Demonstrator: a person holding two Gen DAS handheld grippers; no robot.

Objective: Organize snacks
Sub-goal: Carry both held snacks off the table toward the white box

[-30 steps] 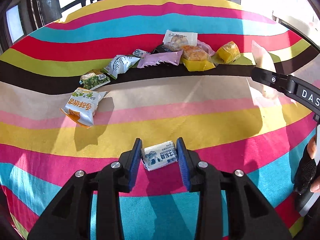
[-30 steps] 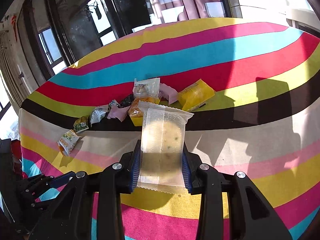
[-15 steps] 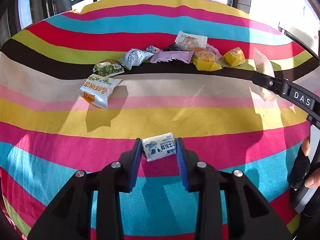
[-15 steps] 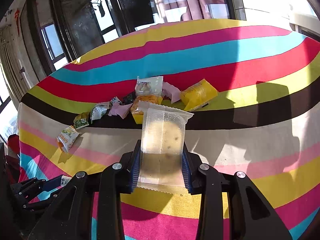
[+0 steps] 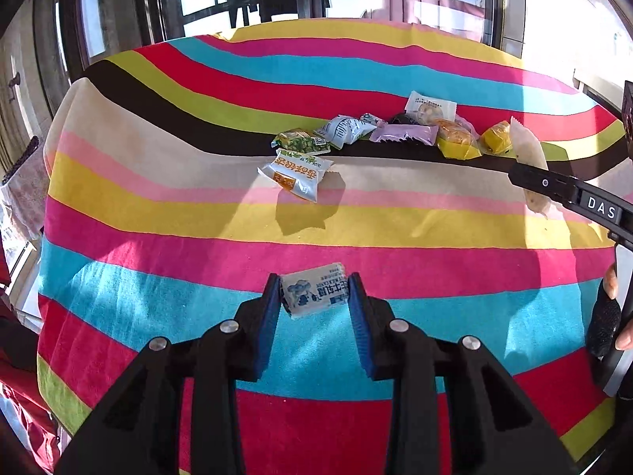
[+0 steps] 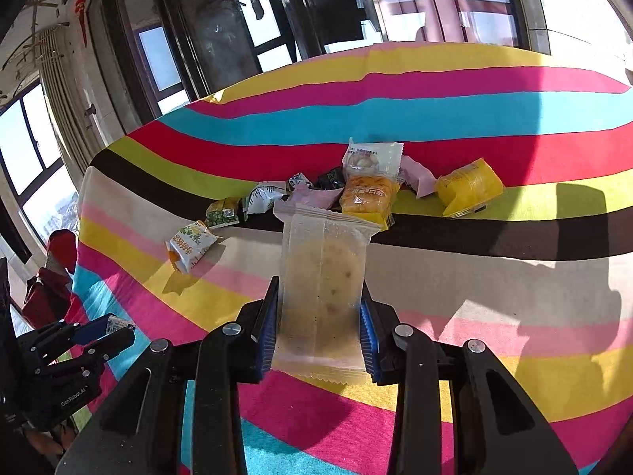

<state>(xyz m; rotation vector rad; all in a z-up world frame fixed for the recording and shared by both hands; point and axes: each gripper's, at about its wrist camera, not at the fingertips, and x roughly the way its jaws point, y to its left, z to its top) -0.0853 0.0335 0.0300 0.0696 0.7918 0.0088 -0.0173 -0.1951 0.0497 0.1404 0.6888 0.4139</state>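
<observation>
My left gripper (image 5: 314, 295) is shut on a small white-and-blue candy packet (image 5: 315, 294), held above the striped tablecloth (image 5: 158, 237). In the right wrist view my right gripper (image 6: 321, 316) is shut on a clear packet with a round biscuit (image 6: 322, 273), held upright. That biscuit packet (image 5: 528, 158) and the right gripper's finger also show at the right edge of the left wrist view. The left gripper (image 6: 114, 326) appears low at the left of the right wrist view. A row of snack packets (image 5: 379, 134) lies along the dark stripe, with a white-and-orange bag (image 5: 296, 174) in front of it.
Snacks in the row include a green pea packet (image 6: 223, 211), a lilac wrapper (image 5: 405, 134), an orange cake (image 6: 368, 196) and a yellow packet (image 6: 469, 188). The table edge drops at the left (image 5: 45, 198). Dark window frames stand behind. A person's hand (image 5: 611, 312) grips the right tool.
The left gripper has closed onto the candy packet and carried it off the cloth and back from the row. The right gripper has shifted slightly with its biscuit packet still held.
</observation>
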